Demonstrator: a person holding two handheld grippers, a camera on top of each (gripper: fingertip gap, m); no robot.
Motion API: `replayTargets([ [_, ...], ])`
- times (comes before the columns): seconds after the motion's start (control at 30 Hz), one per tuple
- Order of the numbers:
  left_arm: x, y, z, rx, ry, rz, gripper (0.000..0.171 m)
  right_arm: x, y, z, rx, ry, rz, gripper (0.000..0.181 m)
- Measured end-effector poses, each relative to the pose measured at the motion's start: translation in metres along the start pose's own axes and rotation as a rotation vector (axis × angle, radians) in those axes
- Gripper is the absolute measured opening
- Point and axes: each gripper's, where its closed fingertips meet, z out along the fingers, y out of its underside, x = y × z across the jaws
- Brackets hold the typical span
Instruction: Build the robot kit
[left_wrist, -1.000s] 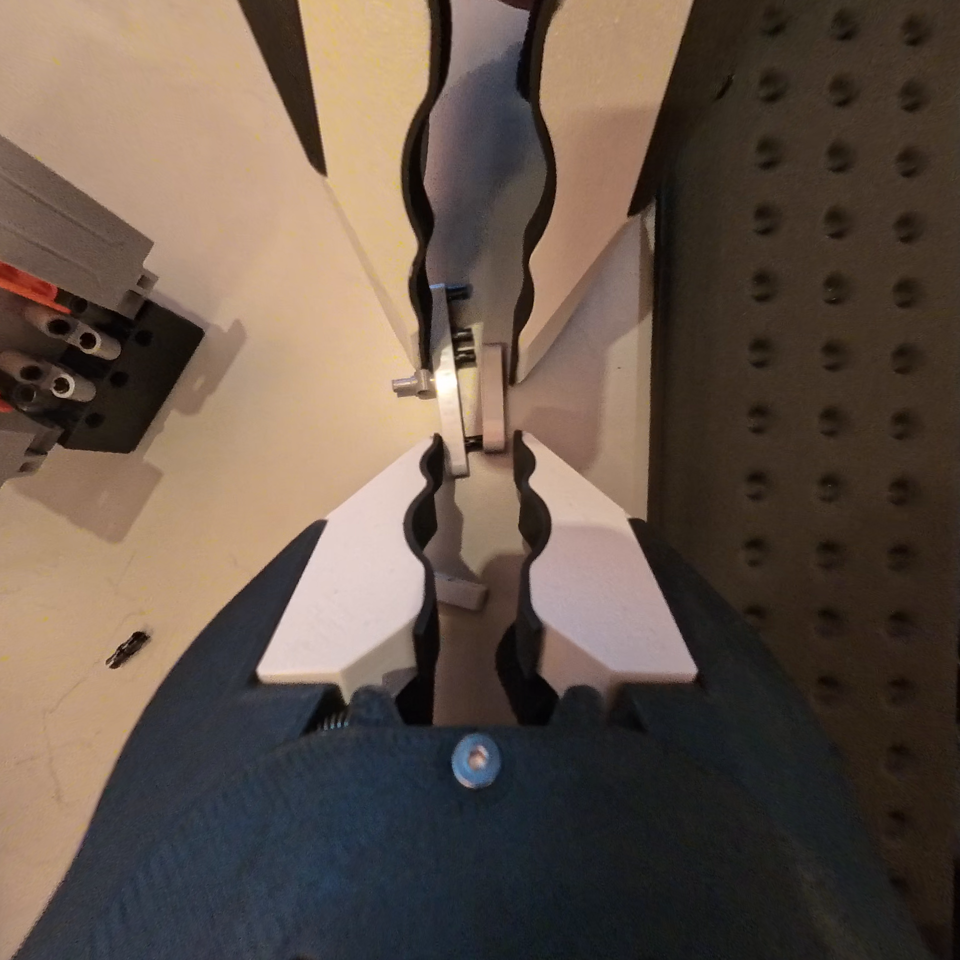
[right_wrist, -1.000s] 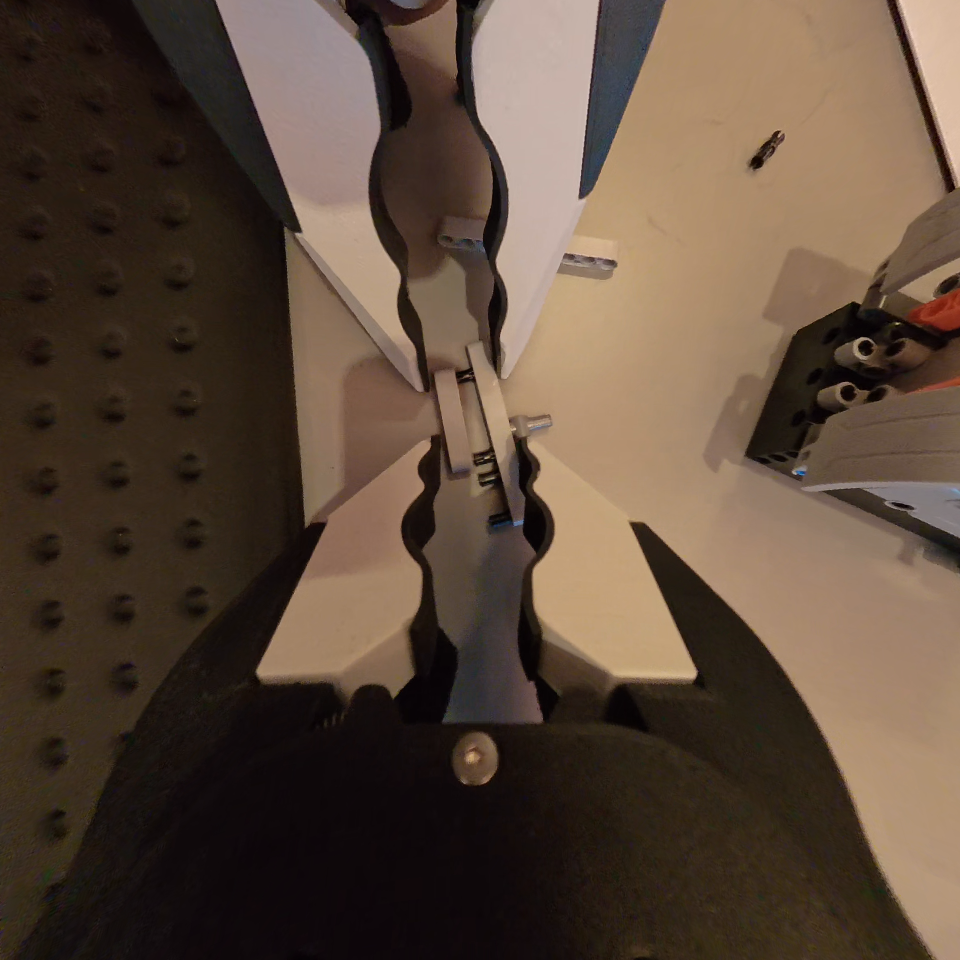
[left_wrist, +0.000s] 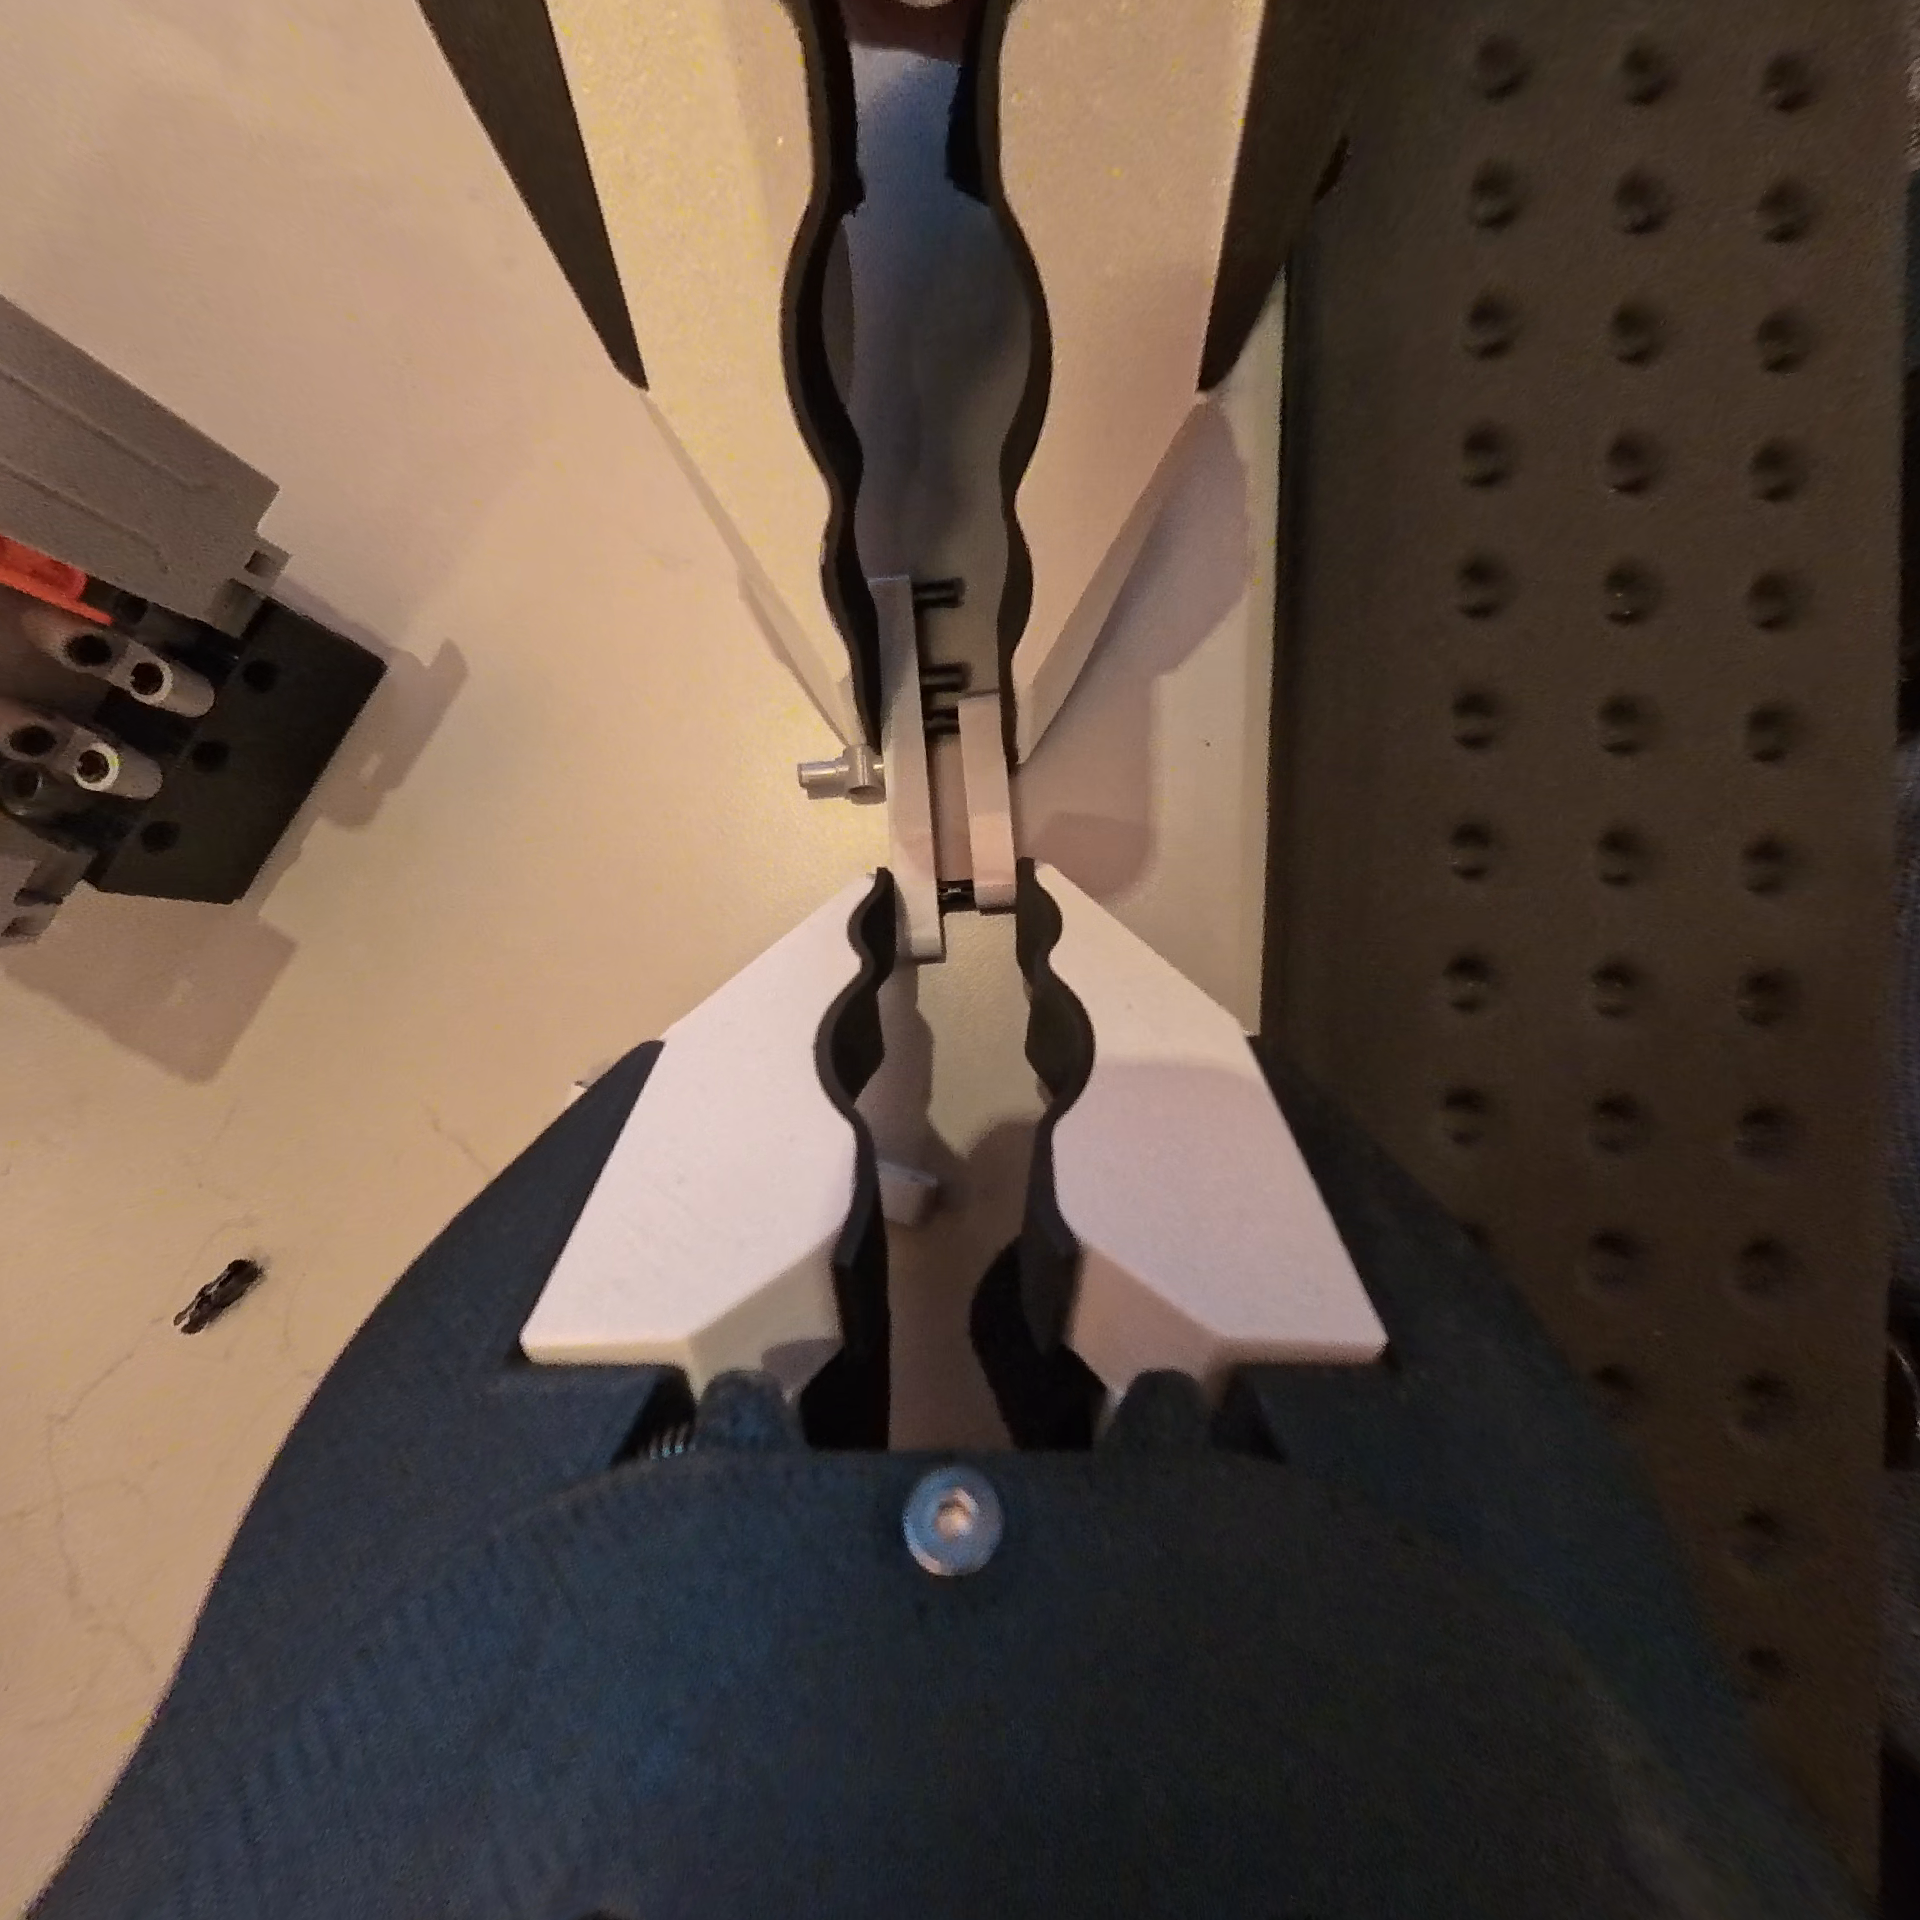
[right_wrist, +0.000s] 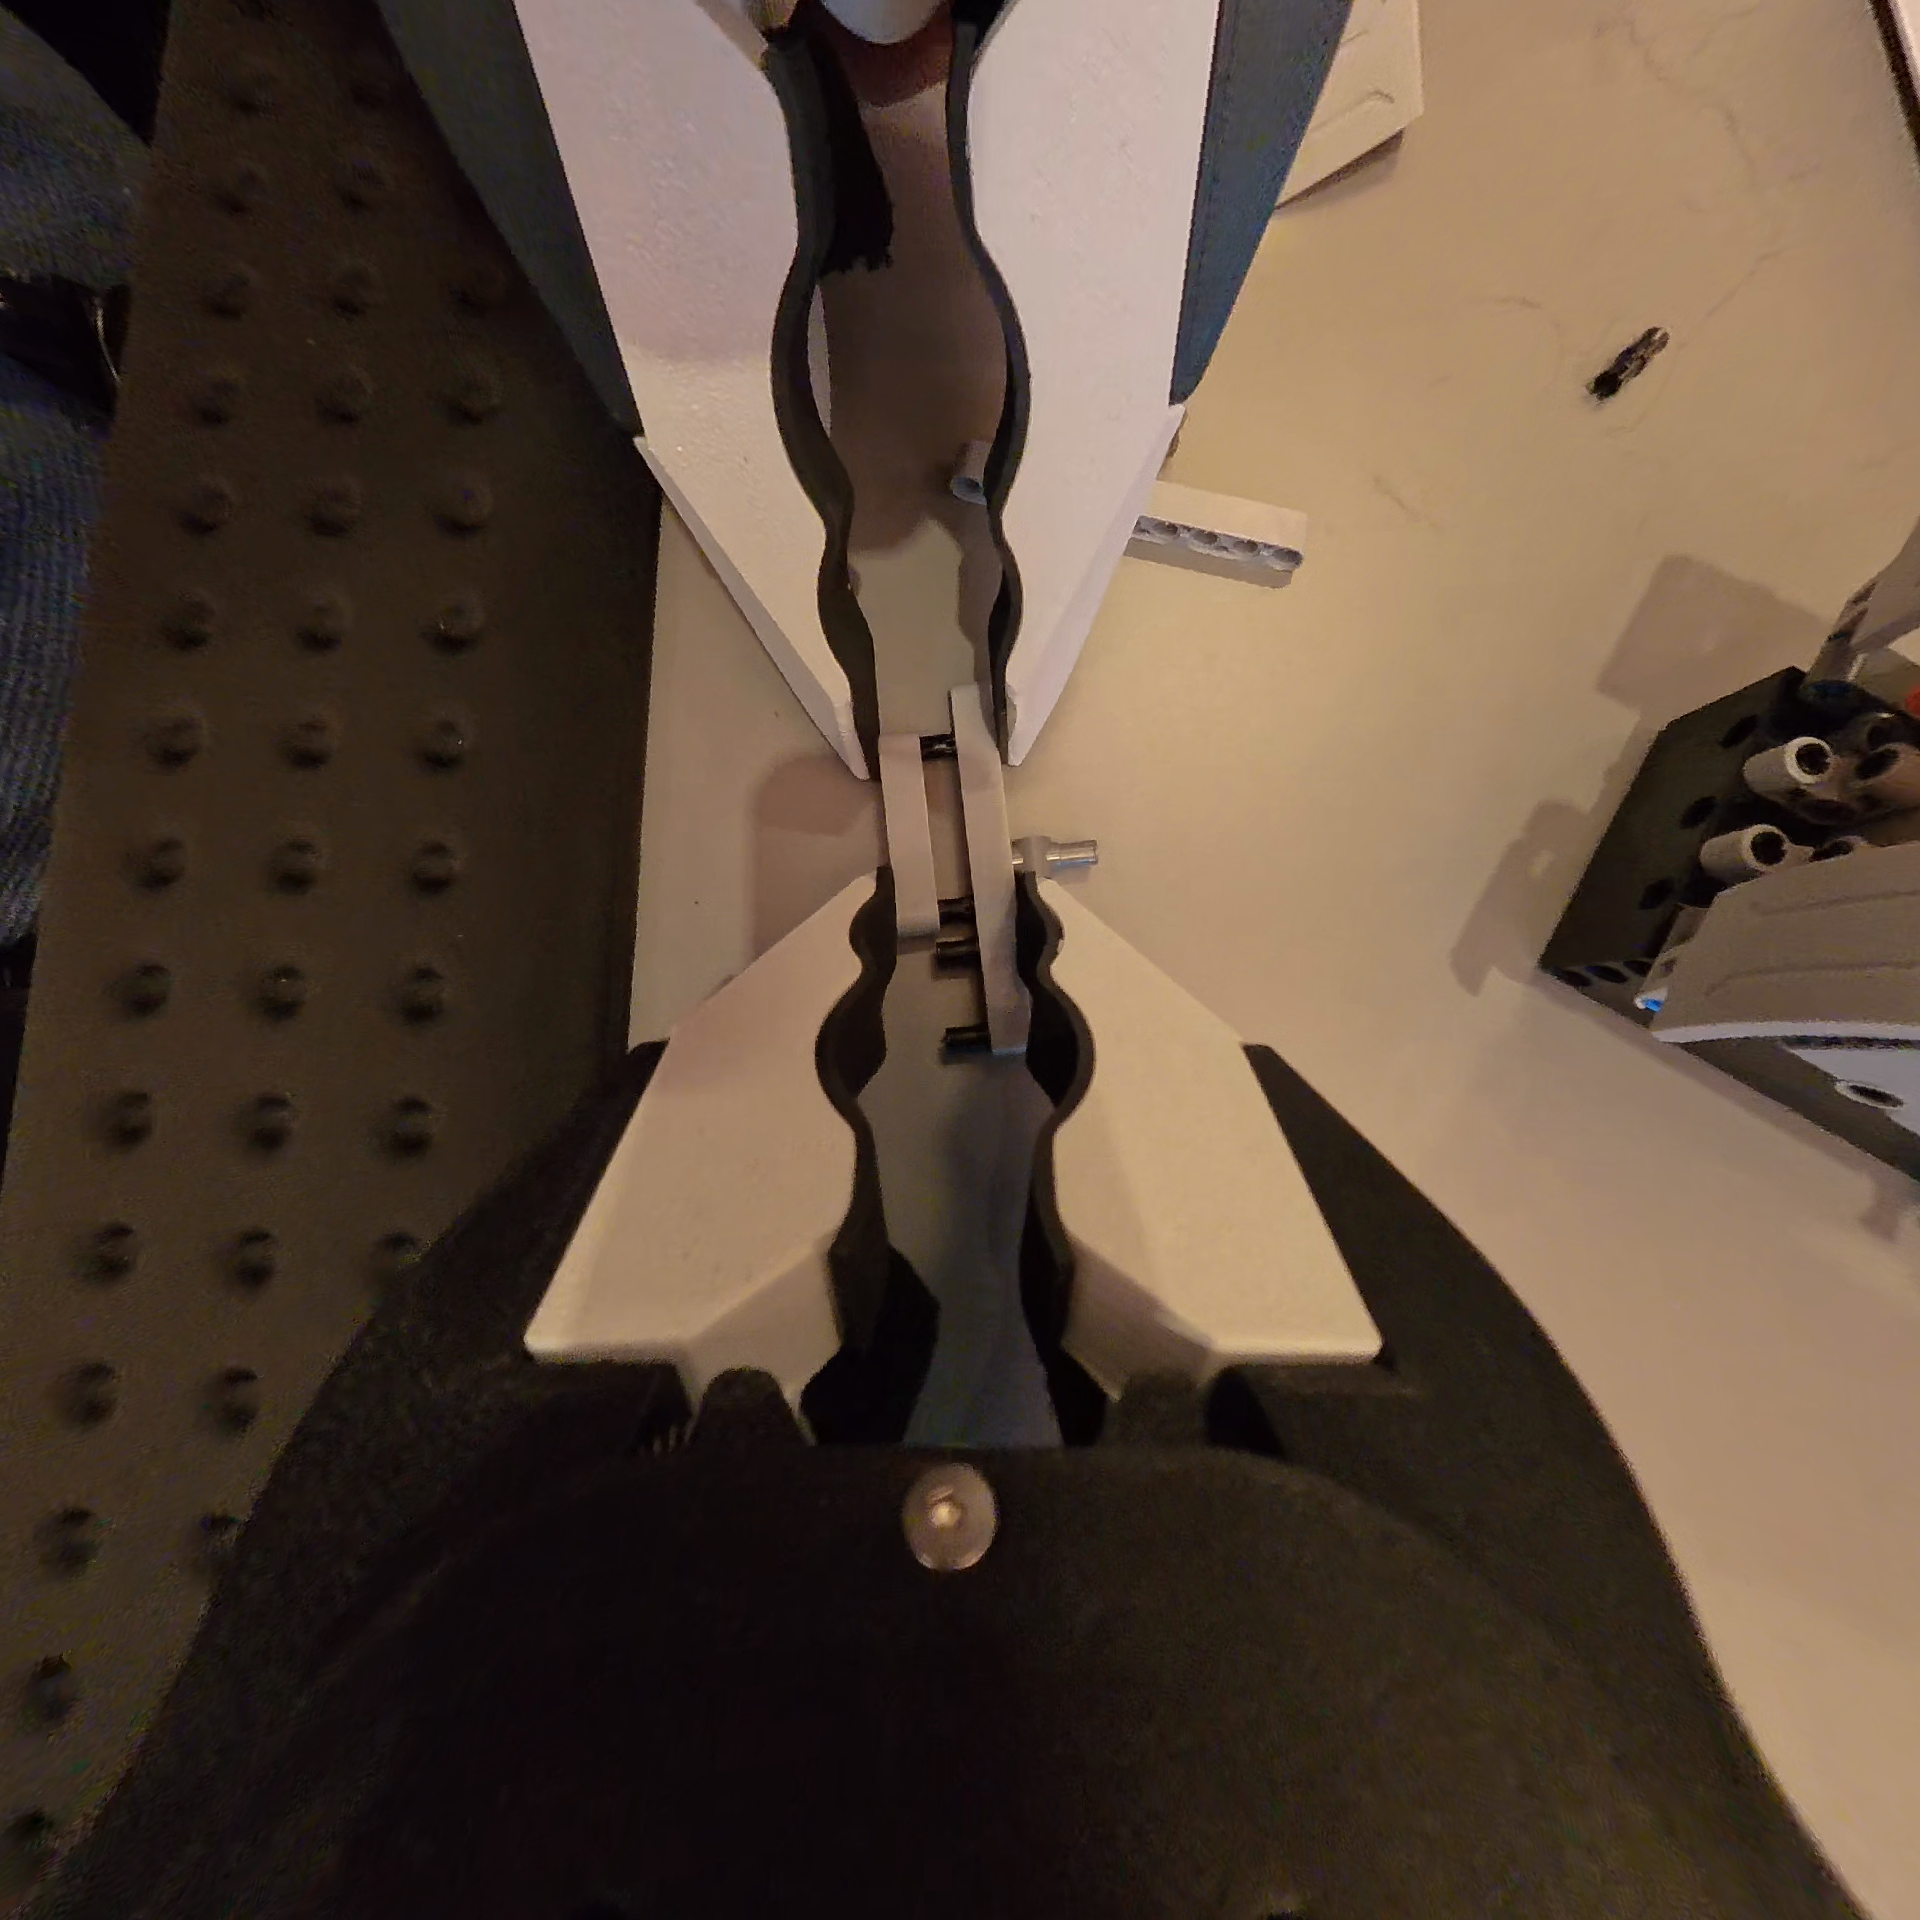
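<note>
Beneath me lies a pale cream surface (left_wrist: 343, 312), and along its right side in my left view runs a dark studded mat (left_wrist: 1621, 727), which sits on the left in my right view (right_wrist: 312, 727). Well off to the left in the left view stands a built block of black and grey bricks (left_wrist: 125, 707) with grey tubes and a bit of orange on it; the same block shows at the far right of my right view (right_wrist: 1766, 914). My left gripper (left_wrist: 951, 894) meets my right gripper (right_wrist: 956, 935) tip to tip above the surface, and between them hangs a small assembly of two light grey beams (left_wrist: 935, 810) joined by black pins, with a grey peg (left_wrist: 840, 774) sticking out sideways. My left jaws are clenched on the near end of that assembly, both pads pressed against its beams. My right jaws grip the other end (right_wrist: 961, 894), the longer beam lying along one pad with black pins pointing into the gap. Behind the left gripper, in the right view, a loose light grey beam (right_wrist: 1216, 540) with a row of holes lies flat on the surface. Smallest is a single black pin (left_wrist: 216, 1294) lying alone on the surface, near left in the left view and far right in the right view (right_wrist: 1626, 362).
</note>
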Motion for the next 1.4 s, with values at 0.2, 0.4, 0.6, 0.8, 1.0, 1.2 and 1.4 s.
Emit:
replayTargets([
  [0.2, 0.002, -0.002, 0.001, 0.017, 0.018, 0.01, 0.017, -0.001, 0.001, -0.001, 0.028, -0.06, -0.01, 0.021],
  [0.4, 0.002, -0.002, 0.0, 0.025, 0.021, 0.02, 0.016, -0.001, 0.001, -0.001, 0.015, -0.048, -0.049, 0.02],
  [0.6, 0.003, -0.002, 0.001, 0.032, 0.028, 0.022, 0.017, -0.004, 0.004, -0.004, 0.027, -0.081, -0.007, 0.023],
  [0.8, 0.003, -0.002, 0.0, 0.023, 0.035, 0.024, 0.017, -0.005, 0.006, -0.006, 0.025, -0.083, -0.027, 0.021],
  [1.0, 0.002, -0.002, 0.0, 0.017, 0.028, 0.021, 0.017, -0.005, 0.007, -0.005, 0.0, -0.078, -0.036, 0.019],
  [1.2, 0.006, -0.011, 0.004, 0.051, 0.043, -0.017, 0.022, -0.008, 0.003, -0.002, 0.004, -0.07, -0.037, 0.019],
  [1.4, 0.002, -0.012, 0.006, 0.032, -0.011, 0.001, 0.019, -0.007, 0.002, -0.002, 0.008, -0.059, -0.008, 0.019],
])
